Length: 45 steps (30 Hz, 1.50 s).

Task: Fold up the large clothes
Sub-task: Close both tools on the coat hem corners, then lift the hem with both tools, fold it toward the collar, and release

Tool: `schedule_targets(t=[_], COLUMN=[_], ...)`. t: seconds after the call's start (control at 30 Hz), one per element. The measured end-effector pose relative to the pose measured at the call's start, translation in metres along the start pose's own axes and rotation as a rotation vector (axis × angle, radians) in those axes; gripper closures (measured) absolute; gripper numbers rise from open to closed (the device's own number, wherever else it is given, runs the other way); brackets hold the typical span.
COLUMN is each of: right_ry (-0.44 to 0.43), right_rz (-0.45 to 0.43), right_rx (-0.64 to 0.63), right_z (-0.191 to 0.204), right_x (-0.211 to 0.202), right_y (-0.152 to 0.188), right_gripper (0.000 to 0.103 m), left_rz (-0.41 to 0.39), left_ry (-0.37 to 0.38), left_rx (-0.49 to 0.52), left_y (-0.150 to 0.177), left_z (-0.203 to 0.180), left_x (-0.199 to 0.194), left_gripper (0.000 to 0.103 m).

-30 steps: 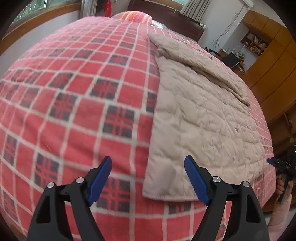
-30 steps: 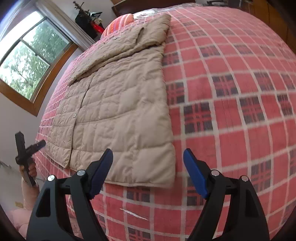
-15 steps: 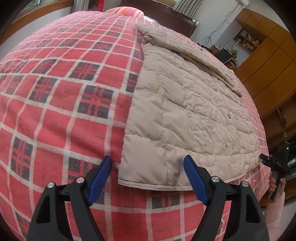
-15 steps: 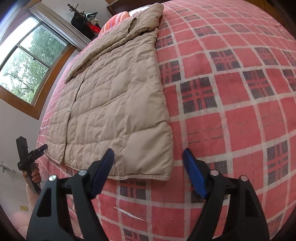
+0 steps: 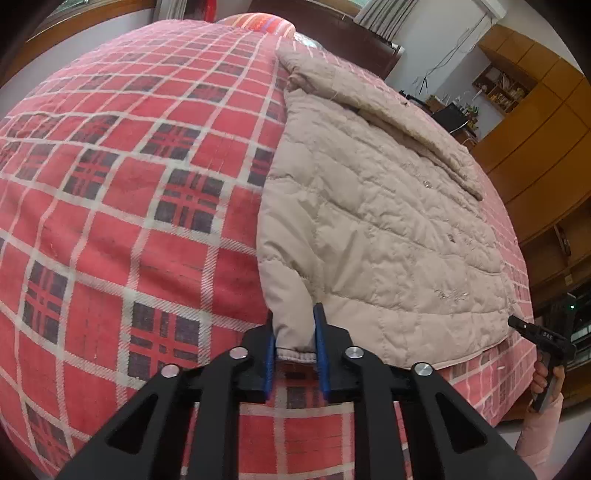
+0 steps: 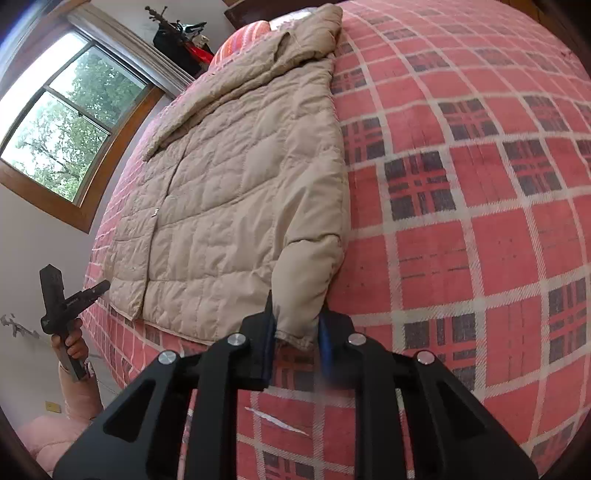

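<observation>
A beige quilted jacket lies flat on a red plaid bedspread, with its sleeves folded across near the collar at the far end. My left gripper is shut on the near left corner of the jacket's hem. In the right wrist view the same jacket spreads away toward the window. The right gripper is shut on the near right corner of the hem. Both pinched corners bunch up between the blue pads.
Wooden cabinets and a cluttered desk stand beyond the bed on the right. A window lies to the left. A dark headboard closes the far end. The other gripper and a hand in a pink sleeve show at each view's edge.
Both grippers moved forward to the jacket's near hem and went from open to shut on its two corners. The hem corners are now bunched and slightly raised.
</observation>
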State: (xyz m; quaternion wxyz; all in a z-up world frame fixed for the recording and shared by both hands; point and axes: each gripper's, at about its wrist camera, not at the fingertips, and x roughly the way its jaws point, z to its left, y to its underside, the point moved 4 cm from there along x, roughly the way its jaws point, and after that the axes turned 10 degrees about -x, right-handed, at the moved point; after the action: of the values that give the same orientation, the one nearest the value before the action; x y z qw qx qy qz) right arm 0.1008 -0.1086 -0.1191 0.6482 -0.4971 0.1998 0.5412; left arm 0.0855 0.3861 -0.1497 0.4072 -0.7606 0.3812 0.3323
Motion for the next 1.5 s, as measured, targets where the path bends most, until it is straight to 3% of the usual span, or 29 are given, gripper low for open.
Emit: schedule_targets(t=[0.7,0.9,1.1,1.5], right_ry=[-0.024,-0.017,0.003,0.013], right_rz=[-0.096,-0.164,-0.198,-0.194], right_rx=[-0.092,-0.161,-0.182,-0.045], right_z=[0.032,0.049,0.053,0.008], right_x=[-0.047,-0.075,-0.082,-0.052], right_y=[-0.042,-0.094,-0.152,-0.271], right_gripper=[0.089,0.090,0.090,0.090], left_rz=[-0.129,-0.240,-0.326,-0.391], left_ry=[0.066,0.089,0.108,0.032], left_rx=[0.107,0.164,0.159,0.083], left_y=[-0.026,-0.069,-0.124,-0.239], left_z=[-0.051,-0.084,-0.109,-0.115], left_x=[-0.051,-0.076,-0.086,-0.030], left_gripper=[0.093,0.094,0.094,0.094])
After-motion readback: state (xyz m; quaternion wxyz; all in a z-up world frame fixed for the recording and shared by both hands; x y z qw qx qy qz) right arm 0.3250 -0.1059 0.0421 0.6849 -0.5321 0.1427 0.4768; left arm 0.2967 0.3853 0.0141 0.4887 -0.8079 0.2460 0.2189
